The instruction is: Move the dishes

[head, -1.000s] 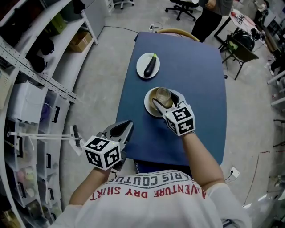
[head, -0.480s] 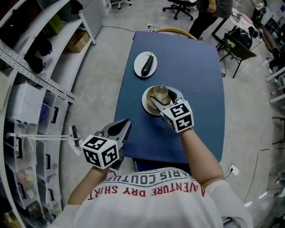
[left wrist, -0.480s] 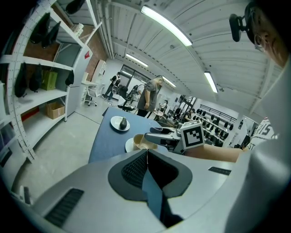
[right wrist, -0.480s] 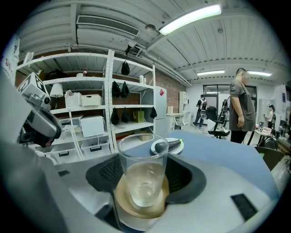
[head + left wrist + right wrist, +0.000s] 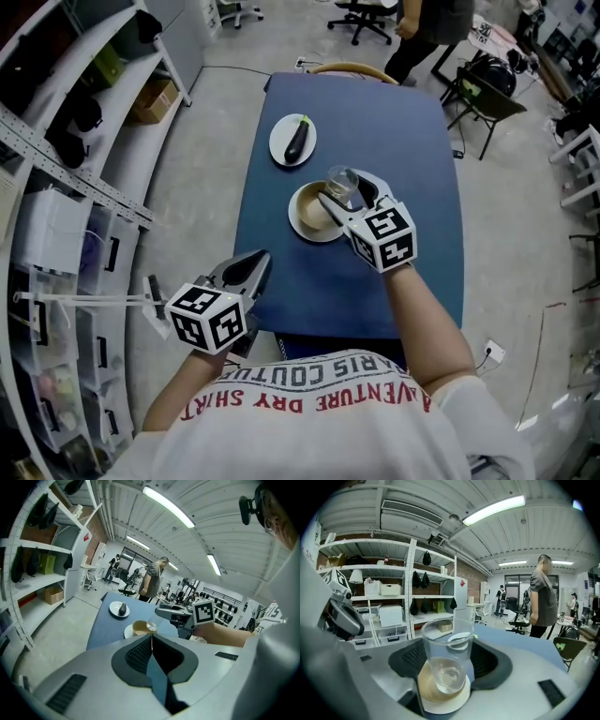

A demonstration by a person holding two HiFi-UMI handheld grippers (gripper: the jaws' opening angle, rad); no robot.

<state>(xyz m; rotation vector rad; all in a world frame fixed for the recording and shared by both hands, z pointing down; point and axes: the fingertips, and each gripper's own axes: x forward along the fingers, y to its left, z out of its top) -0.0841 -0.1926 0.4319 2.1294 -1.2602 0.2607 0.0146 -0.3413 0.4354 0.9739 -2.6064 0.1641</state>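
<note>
Two grippers work at the blue table (image 5: pixel 412 141). Nearest, by its near left corner, the left gripper (image 5: pixel 255 265) hangs with jaws pressed together on nothing. Further on, the right gripper (image 5: pixel 345 190) has its jaws clamped on a clear drinking glass (image 5: pixel 341 185), held at the rim of a tan bowl (image 5: pixel 309 214). Beyond, an eggplant (image 5: pixel 297 141) lies on a white plate (image 5: pixel 279 150).

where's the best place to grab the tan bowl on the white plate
Pinch the tan bowl by its rim on the left side, one jaw inside and one outside, coming down from above. It is open-topped and probably too wide to span, and the right claw holds the glass over its right edge.
</note>
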